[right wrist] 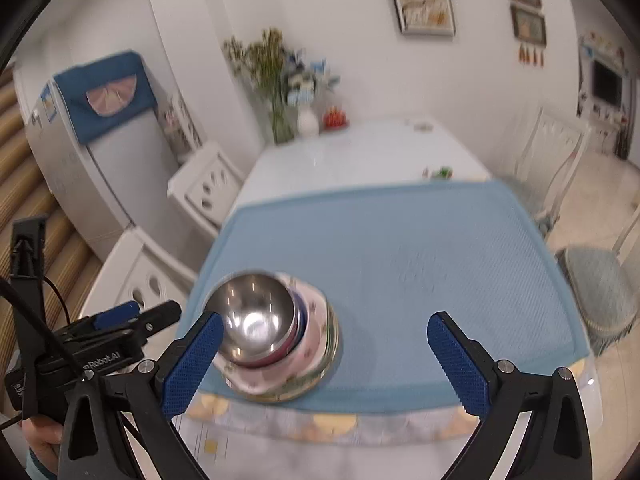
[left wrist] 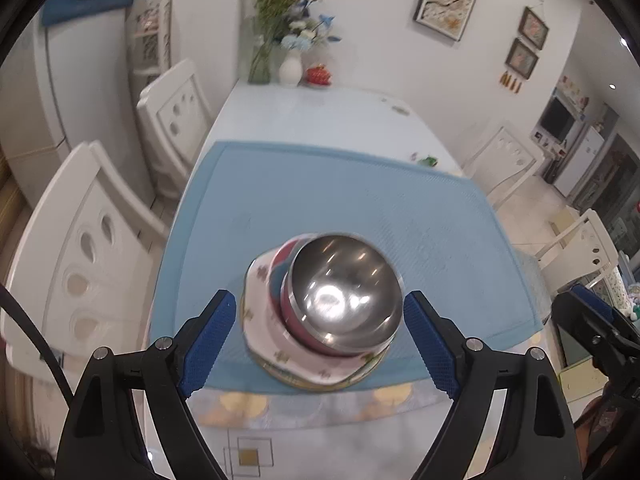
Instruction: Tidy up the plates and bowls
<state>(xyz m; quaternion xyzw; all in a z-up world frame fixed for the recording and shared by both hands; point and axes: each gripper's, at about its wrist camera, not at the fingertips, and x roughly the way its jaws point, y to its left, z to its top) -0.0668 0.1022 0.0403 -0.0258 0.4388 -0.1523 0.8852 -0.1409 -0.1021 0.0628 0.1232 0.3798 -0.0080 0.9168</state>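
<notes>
Now the steel bowl (left wrist: 344,292) tops a stack of bowls and plates (right wrist: 280,360) on the blue mat (left wrist: 360,200) near the worktop's front edge; the left hand-held gripper (left wrist: 320,340) and right hand-held gripper (right wrist: 325,360) both gape empty

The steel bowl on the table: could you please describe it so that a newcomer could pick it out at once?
Find the blue mat covering the near end of the white table. Near its front edge stands one stack of dishes, a floral plate at the bottom. The steel bowl sits on top: the only shiny, mirror-like metal piece, above a pink bowl.
</notes>
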